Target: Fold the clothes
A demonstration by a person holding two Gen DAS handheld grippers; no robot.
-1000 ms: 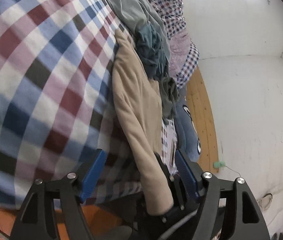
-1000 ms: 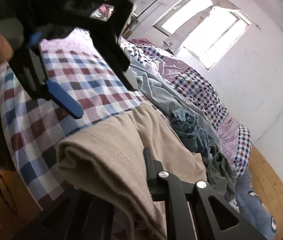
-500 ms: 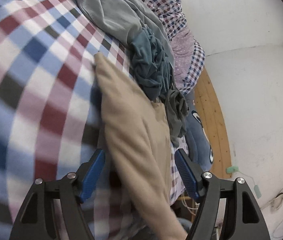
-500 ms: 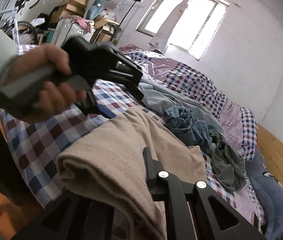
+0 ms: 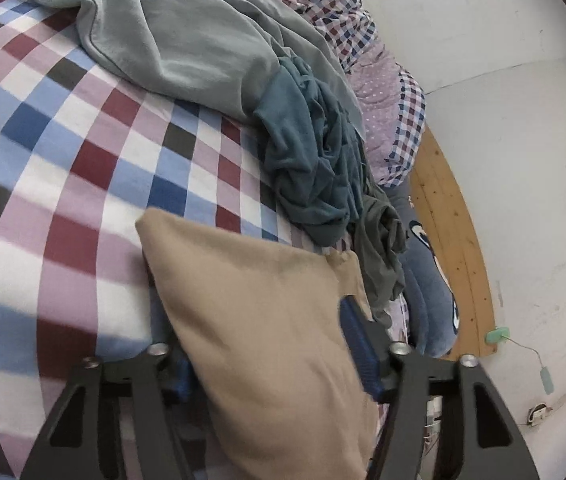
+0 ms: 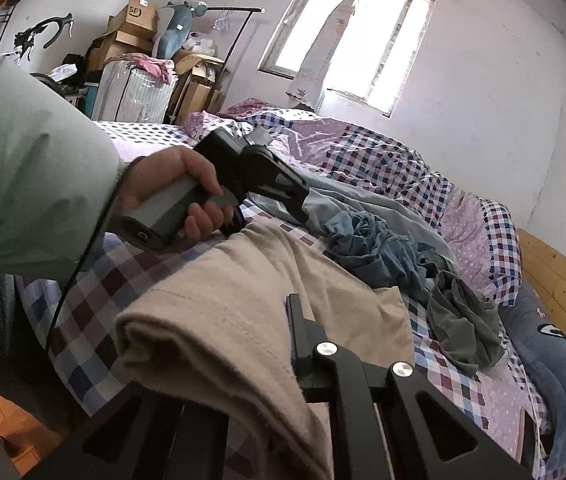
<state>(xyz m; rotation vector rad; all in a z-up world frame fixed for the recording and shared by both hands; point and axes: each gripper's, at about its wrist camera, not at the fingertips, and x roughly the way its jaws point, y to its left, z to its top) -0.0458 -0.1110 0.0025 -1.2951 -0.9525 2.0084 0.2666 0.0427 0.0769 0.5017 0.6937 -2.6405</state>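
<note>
Currently the beige garment [image 5: 267, 320] lies on the checked bed sheet [image 5: 63, 168], near the bed's edge, with one end raised by the right claw [image 6: 283, 344]. That claw is clenched on the garment; folded cloth drapes over its left finger. The left claw [image 5: 267, 356] straddles the garment's other end, its jaws closing with the cloth between the blue pads [image 5: 357, 344], not yet pressing it. A hand [image 6: 175, 196] in a pale green sleeve [image 6: 23, 168] holds the left claw's grey handle. Beside the beige garment lie a crumpled teal garment [image 5: 311, 168], a dark green garment [image 5: 383, 248] and a pale grey-green garment [image 5: 187, 36].
</note>
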